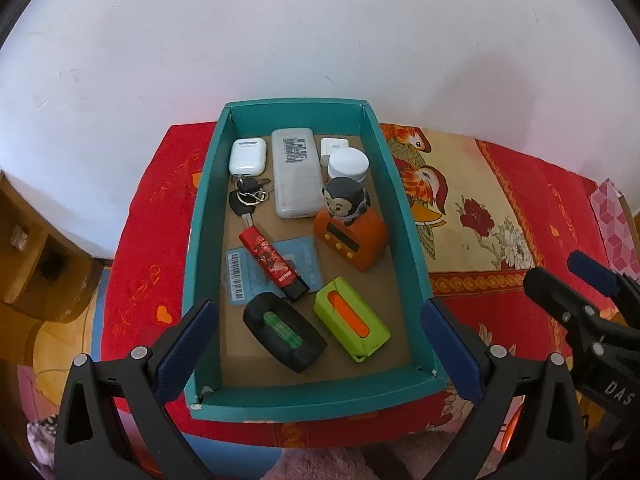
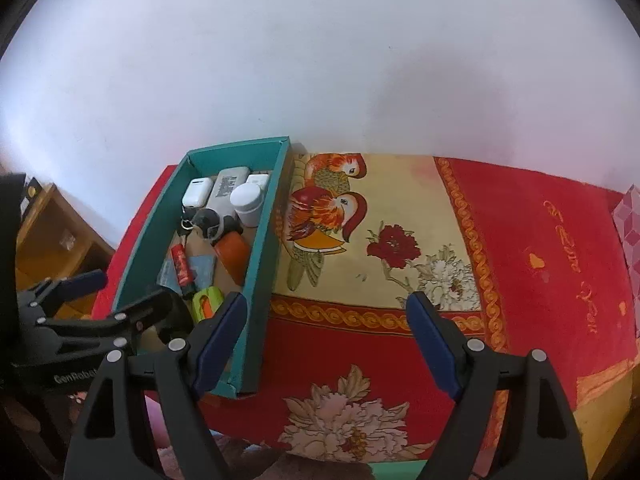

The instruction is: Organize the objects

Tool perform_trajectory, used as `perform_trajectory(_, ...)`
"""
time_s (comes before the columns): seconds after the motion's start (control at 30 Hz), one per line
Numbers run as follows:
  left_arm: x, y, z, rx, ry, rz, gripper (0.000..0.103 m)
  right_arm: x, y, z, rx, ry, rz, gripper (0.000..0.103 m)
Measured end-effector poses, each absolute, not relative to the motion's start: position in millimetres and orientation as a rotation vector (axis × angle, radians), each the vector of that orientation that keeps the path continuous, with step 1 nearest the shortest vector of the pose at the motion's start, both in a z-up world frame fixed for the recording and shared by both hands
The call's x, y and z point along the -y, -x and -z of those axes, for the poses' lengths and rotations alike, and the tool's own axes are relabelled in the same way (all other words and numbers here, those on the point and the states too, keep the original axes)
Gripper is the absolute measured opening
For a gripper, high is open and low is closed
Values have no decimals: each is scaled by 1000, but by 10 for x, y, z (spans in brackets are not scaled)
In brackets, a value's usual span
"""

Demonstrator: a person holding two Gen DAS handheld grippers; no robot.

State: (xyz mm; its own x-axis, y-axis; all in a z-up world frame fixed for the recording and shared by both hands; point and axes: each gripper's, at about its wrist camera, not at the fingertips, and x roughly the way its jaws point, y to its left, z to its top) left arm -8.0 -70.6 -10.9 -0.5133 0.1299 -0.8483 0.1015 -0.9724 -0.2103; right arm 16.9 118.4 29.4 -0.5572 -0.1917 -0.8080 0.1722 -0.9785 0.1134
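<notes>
A teal cardboard box (image 1: 404,216) lies on the red flowered cloth (image 2: 520,240). Inside it are a white earbud case (image 1: 248,155), a white power bank (image 1: 296,172), a white jar (image 1: 348,164), keys (image 1: 248,196), an orange clock with a figurine (image 1: 352,236), a red stick (image 1: 272,262) on a blue card, a black holder (image 1: 284,332) and a green holder (image 1: 352,322). My left gripper (image 1: 320,344) hangs open above the box's near end. My right gripper (image 2: 326,320) stands open over the cloth, just right of the box (image 2: 264,248), holding nothing.
A white wall rises right behind the box and the cloth. A wooden shelf unit (image 1: 36,248) stands low at the left. A pink patterned thing (image 2: 630,224) lies at the cloth's far right edge. Pink fabric (image 1: 320,464) shows below the near edge.
</notes>
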Motion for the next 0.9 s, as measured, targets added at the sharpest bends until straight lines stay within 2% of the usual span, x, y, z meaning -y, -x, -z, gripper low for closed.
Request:
perform_trajectory(0.43, 772, 80, 179, 356, 1561, -2678, 103, -1071, -105, -279, 83, -1442, 2638, 83)
perform_trajectory(0.9, 701, 92, 237, 364, 1589, -2662, 103, -1081, -111, -226, 51, -1464, 2643, 83)
